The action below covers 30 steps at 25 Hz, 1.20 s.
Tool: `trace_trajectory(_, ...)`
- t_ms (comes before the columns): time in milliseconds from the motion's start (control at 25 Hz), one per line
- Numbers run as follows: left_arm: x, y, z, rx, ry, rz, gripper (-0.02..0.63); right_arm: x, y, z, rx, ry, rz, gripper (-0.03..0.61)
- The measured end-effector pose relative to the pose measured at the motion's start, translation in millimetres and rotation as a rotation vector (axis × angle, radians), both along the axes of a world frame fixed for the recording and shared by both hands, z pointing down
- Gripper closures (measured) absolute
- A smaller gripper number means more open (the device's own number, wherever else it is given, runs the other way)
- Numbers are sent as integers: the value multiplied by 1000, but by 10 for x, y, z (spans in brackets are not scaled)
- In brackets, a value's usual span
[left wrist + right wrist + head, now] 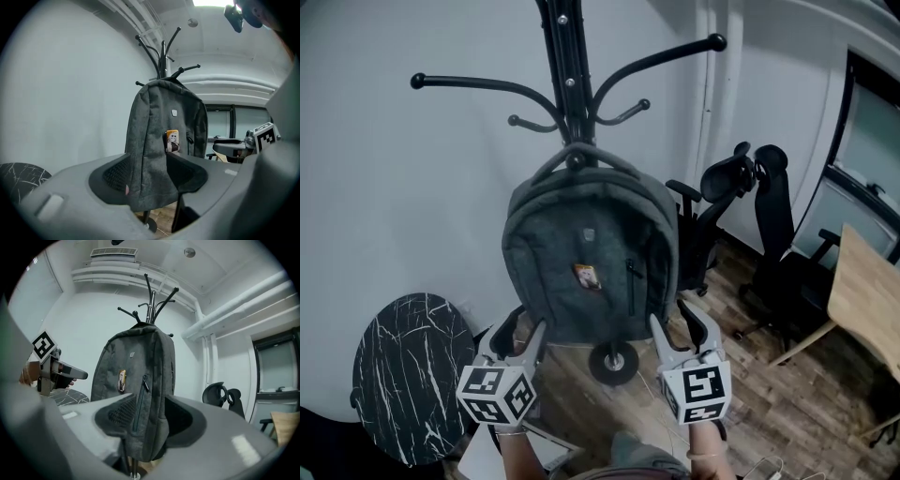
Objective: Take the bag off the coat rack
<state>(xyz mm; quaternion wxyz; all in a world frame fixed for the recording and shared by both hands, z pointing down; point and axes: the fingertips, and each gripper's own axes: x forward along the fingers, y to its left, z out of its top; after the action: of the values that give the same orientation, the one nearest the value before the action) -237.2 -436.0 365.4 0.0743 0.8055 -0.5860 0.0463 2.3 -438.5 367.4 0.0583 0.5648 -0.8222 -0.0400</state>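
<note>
The dark grey fabric backpack hangs by its top loop on the black metal coat rack. My left gripper and right gripper each straddle a lower corner, fingers apart and not clamping. Risks: if I lift unclamped, the fabric slips out; a snagged loop could tip the rack.

Bag: dark charcoal grey, faintly heathered cloth with black zips, centre of the frame.
Patch: orange-yellow, on the bag's front; its picture is too small to make out.
Coat rack: glossy black pole and hooks, top centre.
Round table: black with thin white marble veins, lower left.
Left gripper: pale grey shell, black textured pads.
Right gripper: the same pale grey and black.
Marker cubes: white faces with black square patterns, bottom of the frame.
Wall: plain pale grey-white.
Floor: brown wood planks, lower right.
Chairs: black, at the right.
Desk: light tan wood, right edge.
</note>
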Motion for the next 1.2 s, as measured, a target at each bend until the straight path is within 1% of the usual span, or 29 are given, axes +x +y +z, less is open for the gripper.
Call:
trace_trajectory(240,-83,-277,117,-33,-4,-35,354,83,-296,71,-16,0,13,377)
trace_trajectory(360,-106,-393,178,-49,-18,-51,340,112,-432,145,-39,-1,18,356)
trace_trajectory(560,-117,-584,247,-73,-28,-53,334,123,-622,245,-64,-6,17,342)
trace_trajectory(720,-89,-728,340,-97,-72,-55,334,121,-749,348,-88,-3,5,325)
trace_trajectory(840,-43,-799,369,-94,-96,-51,337,77,-812,414,-106,-14,-41,325)
trace_trajectory(960,-37,-840,375,-93,-111,-62,357,50,-834,420,-104,-17,-77,353)
trace_trajectory(1120,-26,-847,363,-81,-112,-73,392,56,-831,414,-107,11,-67,382)
trace_trajectory(1200,-15,-825,359,-71,-116,-80,414,41,-828,405,-82,13,-70,397)
